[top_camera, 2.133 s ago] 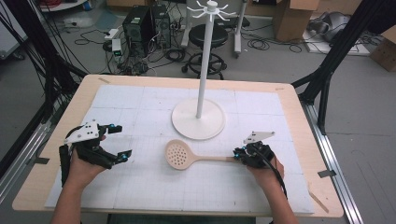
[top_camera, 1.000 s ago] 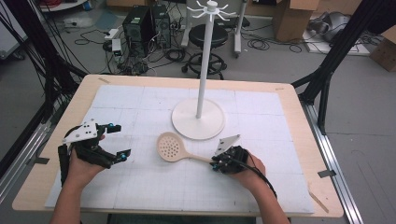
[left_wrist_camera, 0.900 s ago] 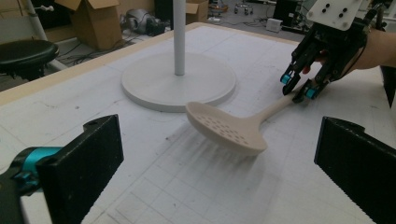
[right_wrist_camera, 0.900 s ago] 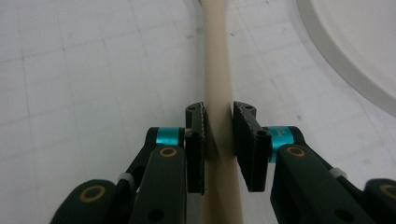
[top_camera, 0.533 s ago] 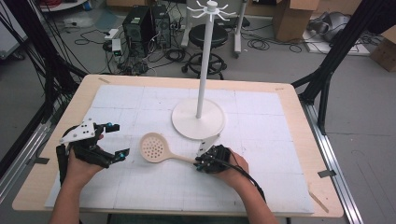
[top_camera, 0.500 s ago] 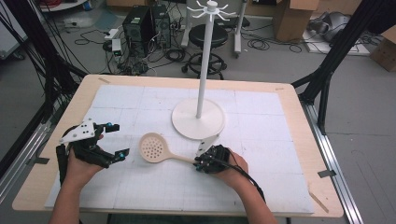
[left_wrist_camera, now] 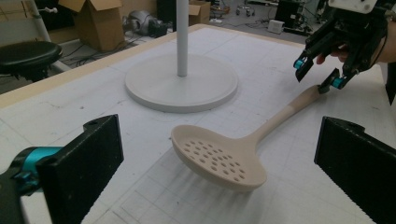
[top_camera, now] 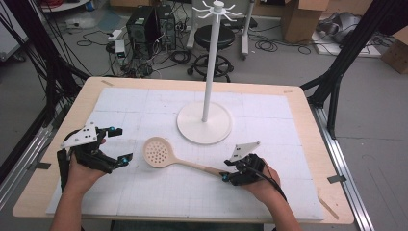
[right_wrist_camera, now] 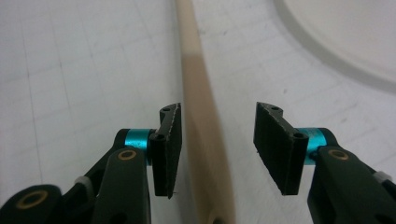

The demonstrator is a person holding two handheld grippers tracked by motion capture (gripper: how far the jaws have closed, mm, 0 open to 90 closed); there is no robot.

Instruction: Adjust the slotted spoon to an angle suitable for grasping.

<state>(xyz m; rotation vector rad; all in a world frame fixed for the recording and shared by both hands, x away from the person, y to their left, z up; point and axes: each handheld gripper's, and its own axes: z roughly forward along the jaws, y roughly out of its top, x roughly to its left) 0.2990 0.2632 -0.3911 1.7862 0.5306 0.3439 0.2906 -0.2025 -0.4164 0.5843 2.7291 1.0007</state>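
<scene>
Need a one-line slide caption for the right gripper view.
Right gripper, fingers open, straddling the beige handle of the slotted spoon on the gridded mat.

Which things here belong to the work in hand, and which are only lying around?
In the work:
- slotted spoon
- right gripper, open, jaws either side of the spoon handle
- left gripper, open, facing the spoon bowl

Only around:
- white stand
- stool
- boxes
</scene>
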